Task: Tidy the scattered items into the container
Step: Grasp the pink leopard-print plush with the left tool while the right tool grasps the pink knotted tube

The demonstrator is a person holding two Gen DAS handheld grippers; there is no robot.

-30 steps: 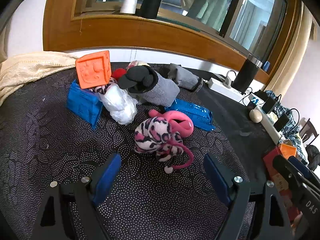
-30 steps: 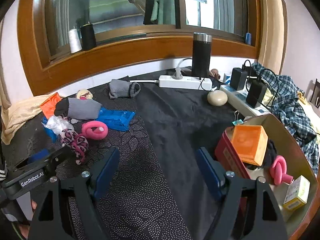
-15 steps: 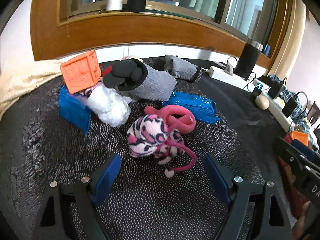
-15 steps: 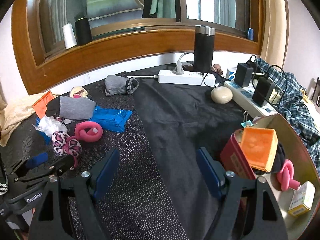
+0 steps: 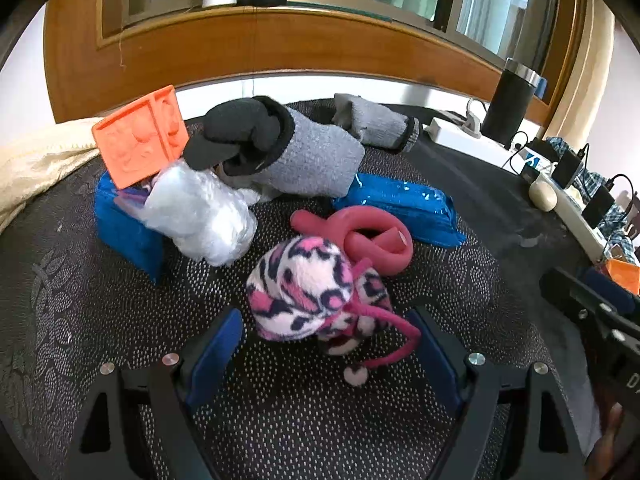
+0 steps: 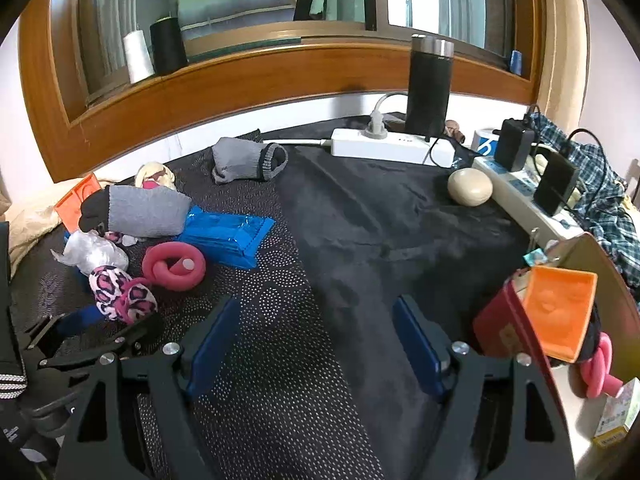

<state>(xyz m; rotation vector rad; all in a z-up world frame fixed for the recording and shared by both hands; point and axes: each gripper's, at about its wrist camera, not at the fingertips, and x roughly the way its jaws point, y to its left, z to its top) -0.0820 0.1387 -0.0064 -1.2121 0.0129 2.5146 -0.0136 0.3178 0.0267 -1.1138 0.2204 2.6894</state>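
The left tongs (image 5: 326, 354) stand wide, their blue pads either side of the pink leopard-print sock bundle (image 5: 308, 292) without pressing it. The right tongs (image 6: 318, 346) are wide too and hold nothing, over bare dark cloth near the front edge of the tabletop (image 6: 360, 220).

The container (image 6: 616, 280) sits at the front right corner and already carries an orange block (image 6: 560, 312), a red box (image 6: 508, 336) and a pink loop (image 6: 600, 364). Other items lie in a heap toward the left edge: a pink foam ring (image 5: 376, 240) touching the bundle, a blue packet (image 5: 400, 208), a grey-and-black sock (image 5: 288, 152), a clear plastic bag (image 5: 200, 216), an orange tile (image 5: 140, 140) leaning on a blue box (image 5: 124, 228), and a second grey sock (image 5: 372, 126) nearer the back edge.

Risks, as I judge them: the bundle is soft and lopsided, so closing on it could catch only loose fabric and let it unroll or slip out on the way across. Its pink cord with a pompom (image 5: 356, 376) trails by the right pad and could be pinched alone, or drag. The ring lies so close that it may be nudged or caught too.

The container is cut off by the frame, so its free room cannot be judged. What lies under the grey-and-black sock and the bag is hidden.
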